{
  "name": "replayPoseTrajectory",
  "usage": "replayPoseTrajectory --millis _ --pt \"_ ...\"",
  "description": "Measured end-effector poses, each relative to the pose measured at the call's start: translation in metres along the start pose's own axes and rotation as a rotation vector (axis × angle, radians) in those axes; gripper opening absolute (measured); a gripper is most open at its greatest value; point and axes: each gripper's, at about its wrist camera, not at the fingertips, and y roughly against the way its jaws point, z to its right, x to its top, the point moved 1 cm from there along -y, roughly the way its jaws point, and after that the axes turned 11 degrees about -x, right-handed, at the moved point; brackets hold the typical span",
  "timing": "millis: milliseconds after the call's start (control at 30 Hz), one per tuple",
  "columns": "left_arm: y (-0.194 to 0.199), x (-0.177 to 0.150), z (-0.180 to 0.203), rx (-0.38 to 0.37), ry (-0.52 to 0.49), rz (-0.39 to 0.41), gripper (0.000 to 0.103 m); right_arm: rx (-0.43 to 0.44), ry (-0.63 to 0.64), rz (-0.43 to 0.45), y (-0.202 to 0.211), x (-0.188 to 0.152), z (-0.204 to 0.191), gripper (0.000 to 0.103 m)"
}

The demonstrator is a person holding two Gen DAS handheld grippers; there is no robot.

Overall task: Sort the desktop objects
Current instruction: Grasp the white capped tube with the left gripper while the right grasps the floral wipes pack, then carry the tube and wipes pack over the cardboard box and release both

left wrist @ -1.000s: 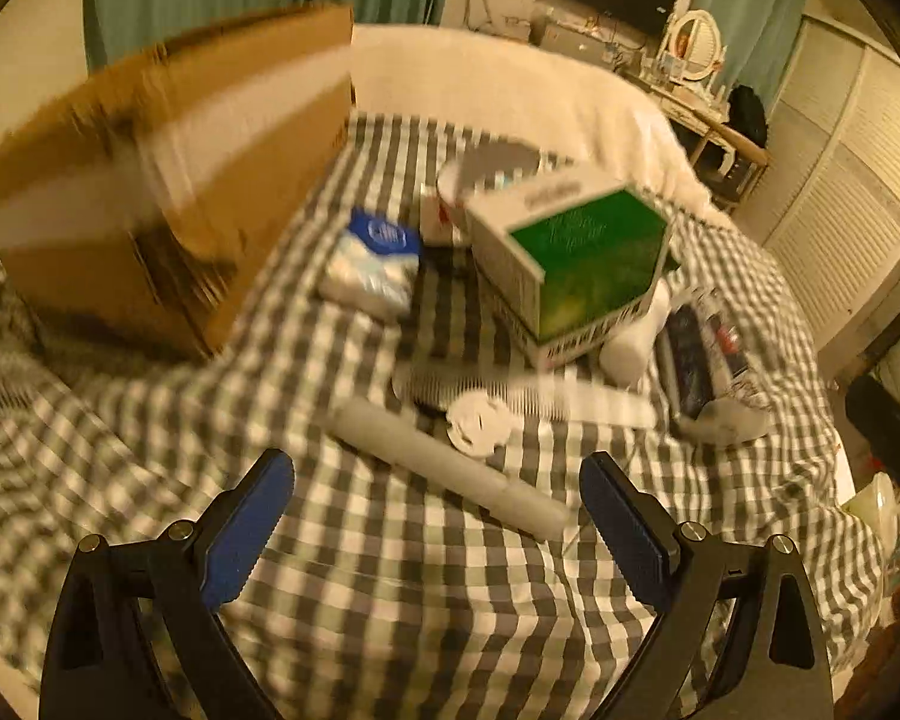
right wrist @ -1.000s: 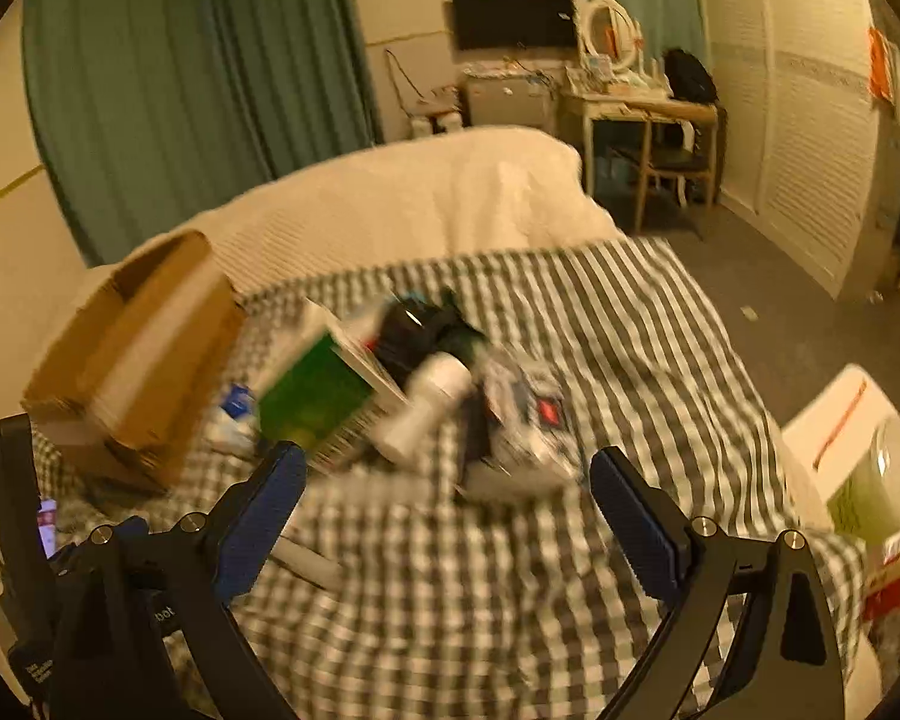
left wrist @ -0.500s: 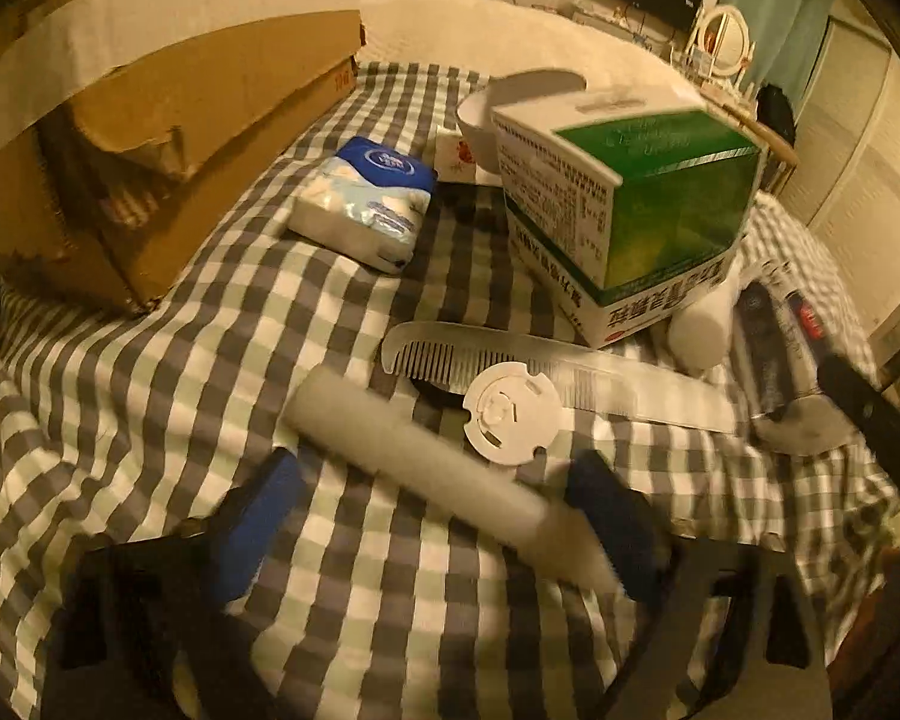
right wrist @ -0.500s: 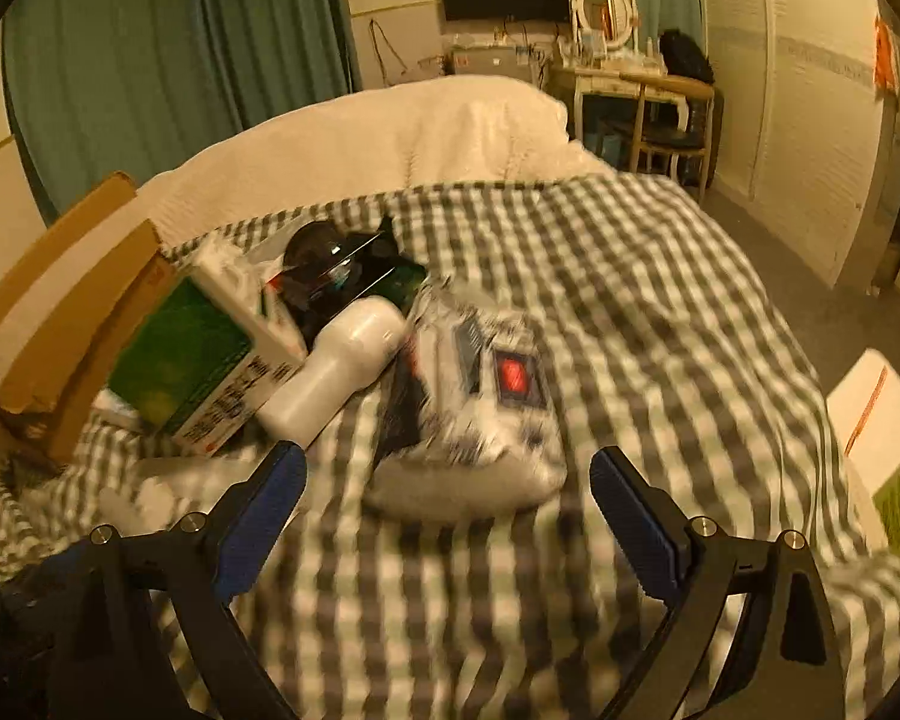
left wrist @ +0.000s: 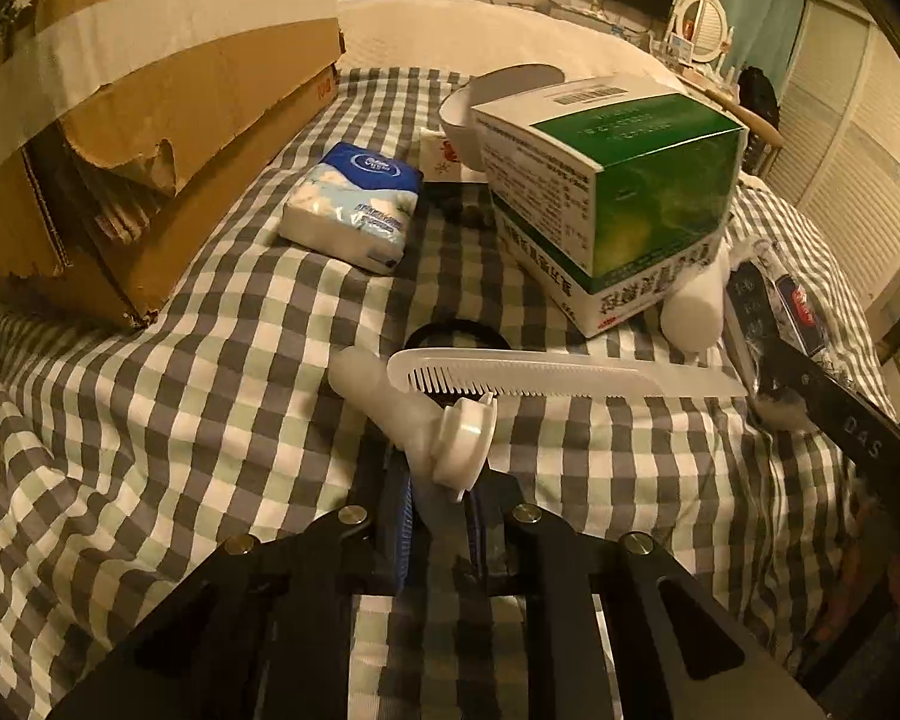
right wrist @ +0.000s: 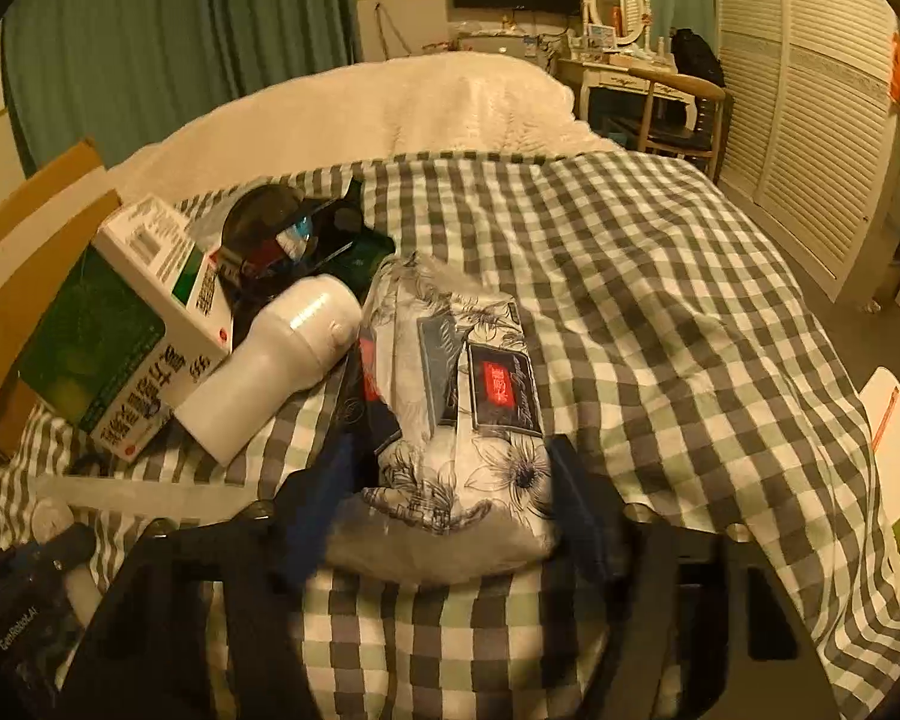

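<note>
Closing on a white translucent tube (left wrist: 390, 402), the left gripper (left wrist: 441, 516) has its blue pads nearly together with the tube's near end pinched between them; the tube rises tilted off the checked cloth (left wrist: 210, 396), and a white round slotted disc (left wrist: 465, 441) leans against it. Just beyond, a clear comb (left wrist: 570, 381) lies across, left to right, over a black ring. Right gripper (right wrist: 444, 516), jaws partly apart and closing, straddles the near end of a floral-print tissue pack (right wrist: 450, 384); pads look to be against its sides, though blur hides the contact. Left of that pack a white bottle (right wrist: 276, 372) lies on its side, then a green-and-white carton (left wrist: 612, 192). Farther left sits a blue-and-white tissue pack (left wrist: 354, 210), beside a torn cardboard box (left wrist: 150, 90). Behind the carton, a white bowl (left wrist: 459, 120). Far end: cream bedding.
</note>
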Motion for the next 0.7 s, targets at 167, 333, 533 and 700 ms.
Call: replayPoseTrajectory --millis 167,333,533,700 --pt "0.012 -0.001 -0.002 -0.032 0.001 -0.008 0.014 0.005 0.007 0.033 0.009 -0.002 -0.002 0.041" --pt "0.025 -0.001 0.001 -0.077 -0.023 -0.019 0.014 -0.02 0.05 0.102 0.031 -0.005 -0.007 0.037" --pt "0.045 0.007 0.002 -0.126 -0.049 0.012 0.014 -0.048 0.053 0.13 0.059 -0.008 -0.001 0.036" --pt "0.066 0.017 0.005 -0.182 -0.06 0.061 0.014 -0.046 0.026 0.13 0.088 -0.008 0.006 0.036"
